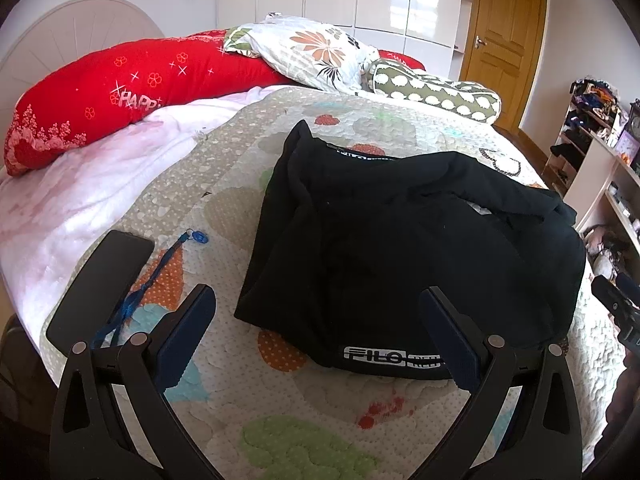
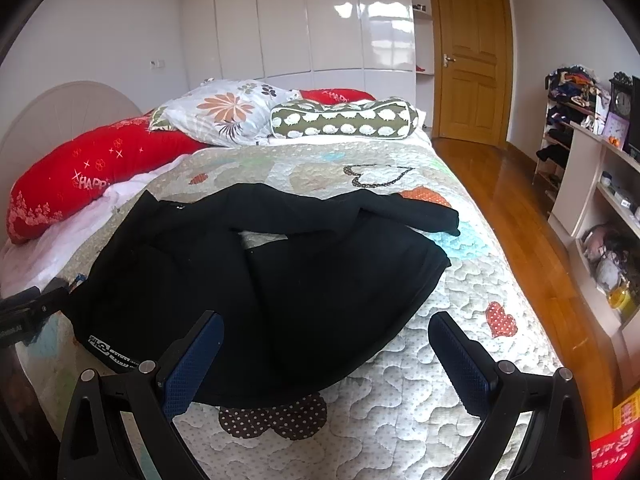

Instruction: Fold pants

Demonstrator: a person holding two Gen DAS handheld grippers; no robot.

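- I hold the left gripper [image 1: 318, 334] and right gripper [image 2: 326, 356] wide apart, both empty.
- I should pinch the pants [image 2: 256, 264] waistband, lower left, squarely.

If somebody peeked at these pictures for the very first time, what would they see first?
Probably the black pants, lying rumpled in the middle of the patchwork quilt on the bed. Next, the bright red pillow by the headboard on the left. Both grippers, left and right, hang open at the pants' near edge, holding nothing.

Shelf clutter [image 2: 576, 92] (too small)
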